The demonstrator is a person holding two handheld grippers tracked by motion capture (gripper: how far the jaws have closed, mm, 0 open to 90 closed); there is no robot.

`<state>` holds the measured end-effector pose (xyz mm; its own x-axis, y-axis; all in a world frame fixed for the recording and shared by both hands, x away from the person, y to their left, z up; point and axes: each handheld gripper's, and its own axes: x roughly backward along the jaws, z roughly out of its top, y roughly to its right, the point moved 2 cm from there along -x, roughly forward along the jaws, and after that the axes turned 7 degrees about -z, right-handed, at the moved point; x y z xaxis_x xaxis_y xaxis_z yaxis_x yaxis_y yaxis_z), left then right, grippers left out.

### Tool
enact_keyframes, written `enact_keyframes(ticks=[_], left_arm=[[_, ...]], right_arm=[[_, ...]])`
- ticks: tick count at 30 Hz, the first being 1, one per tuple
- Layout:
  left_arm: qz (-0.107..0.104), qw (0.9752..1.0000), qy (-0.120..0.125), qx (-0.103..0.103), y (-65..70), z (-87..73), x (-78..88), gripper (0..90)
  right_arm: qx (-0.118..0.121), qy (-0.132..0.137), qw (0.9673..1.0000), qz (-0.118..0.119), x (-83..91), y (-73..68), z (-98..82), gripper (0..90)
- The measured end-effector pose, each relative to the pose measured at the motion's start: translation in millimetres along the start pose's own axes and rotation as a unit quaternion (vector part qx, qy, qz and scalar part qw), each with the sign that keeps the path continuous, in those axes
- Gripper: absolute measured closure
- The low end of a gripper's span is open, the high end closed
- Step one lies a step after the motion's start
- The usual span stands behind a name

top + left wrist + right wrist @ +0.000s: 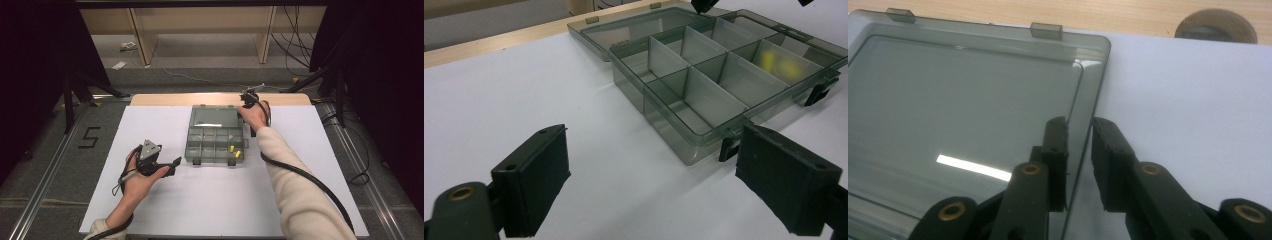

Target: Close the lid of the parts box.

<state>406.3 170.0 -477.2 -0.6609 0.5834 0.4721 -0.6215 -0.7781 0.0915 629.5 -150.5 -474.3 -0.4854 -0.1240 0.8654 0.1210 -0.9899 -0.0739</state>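
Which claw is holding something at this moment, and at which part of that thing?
The right claw straddles the side edge of the open box lid, a gap still visible. The left claw is open and holds nothing.

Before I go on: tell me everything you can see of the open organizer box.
The organizer box is smoky translucent plastic, lying open on the white table cover. Its lid lies flat behind the tray, clasp tabs on its far edge. Dividers split the tray into compartments; small yellow pieces sit at its near right. Black latches line the front. The right hand-held gripper straddles the lid's right edge, jaws nearly closed on it.
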Motion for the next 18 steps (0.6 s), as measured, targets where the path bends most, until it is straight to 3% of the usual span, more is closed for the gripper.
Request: enact_keyframes(ticks=[3, 8, 11, 16, 17, 18], left_arm=[[0.002, 1.0, -0.002, -0.001, -3.3, 2.6, -2.8, 13.8], [0.015, 0.9999, 0.003, 0.001, -16.4, 17.0, -7.9, 15.2], [0.029, 0.9994, 0.015, 0.008, -28.6, 36.7, -15.7, 16.6], [0.033, 0.9992, 0.021, 0.01, -36.8, 59.7, -28.0, 18.0], [0.038, 0.9989, 0.023, 0.017, -42.3, 72.9, -35.9, 20.4], [0.038, 0.9989, 0.023, 0.017, -42.3, 72.9, -35.9, 22.5]], right_arm=[[-0.014, -0.002, 0.9996, -0.022, 0.4, -2.2, 1.4, 85.9], [-0.033, -0.004, 0.9989, -0.033, 1.0, -4.3, 1.9, 87.8], [-0.049, -0.003, 0.9979, -0.042, 3.3, -6.0, 2.3, 88.8], [-0.046, 0.014, 0.9977, -0.047, 8.0, -7.0, 2.6, 89.3], [-0.044, 0.021, 0.9975, -0.052, 10.8, -8.6, 2.2, 89.5], [-0.044, 0.021, 0.9975, -0.052, 10.8, -8.6, 2.2, 89.5]])
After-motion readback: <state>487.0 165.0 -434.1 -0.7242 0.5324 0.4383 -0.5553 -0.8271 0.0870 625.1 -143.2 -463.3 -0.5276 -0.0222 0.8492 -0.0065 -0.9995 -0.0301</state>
